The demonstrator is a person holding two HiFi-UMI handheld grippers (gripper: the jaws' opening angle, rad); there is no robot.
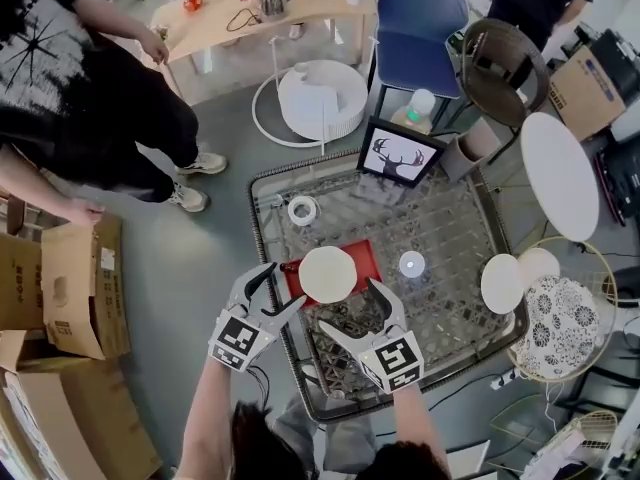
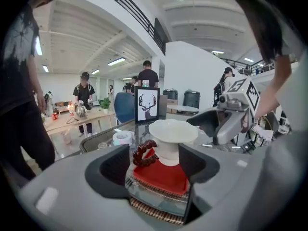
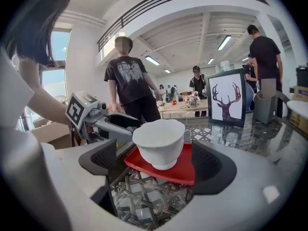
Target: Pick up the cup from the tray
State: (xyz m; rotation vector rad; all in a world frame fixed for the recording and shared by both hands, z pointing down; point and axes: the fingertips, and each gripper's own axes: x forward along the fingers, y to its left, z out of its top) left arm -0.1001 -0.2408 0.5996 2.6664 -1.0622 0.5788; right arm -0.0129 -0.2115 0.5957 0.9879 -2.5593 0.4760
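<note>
A white cup (image 1: 327, 273) stands upright on a small red tray (image 1: 366, 259) on the near side of a glass-topped woven table (image 1: 450, 218). My left gripper (image 1: 283, 288) is open just left of the tray, and my right gripper (image 1: 350, 306) is open just below the cup; neither touches it. In the left gripper view the cup (image 2: 173, 137) sits on the tray (image 2: 161, 174) ahead of the open jaws, with a dark red bead bracelet (image 2: 144, 152) at the tray's left edge. In the right gripper view the cup (image 3: 159, 141) stands between the open jaws' line on the tray (image 3: 186, 166).
On the table are a tape roll (image 1: 302, 209), a framed deer picture (image 1: 400, 155), a small white round object (image 1: 412, 263) and a white plate (image 1: 502, 283). A person (image 1: 90, 88) stands at the left by cardboard boxes (image 1: 70, 288). A blue chair (image 1: 420, 18) stands beyond.
</note>
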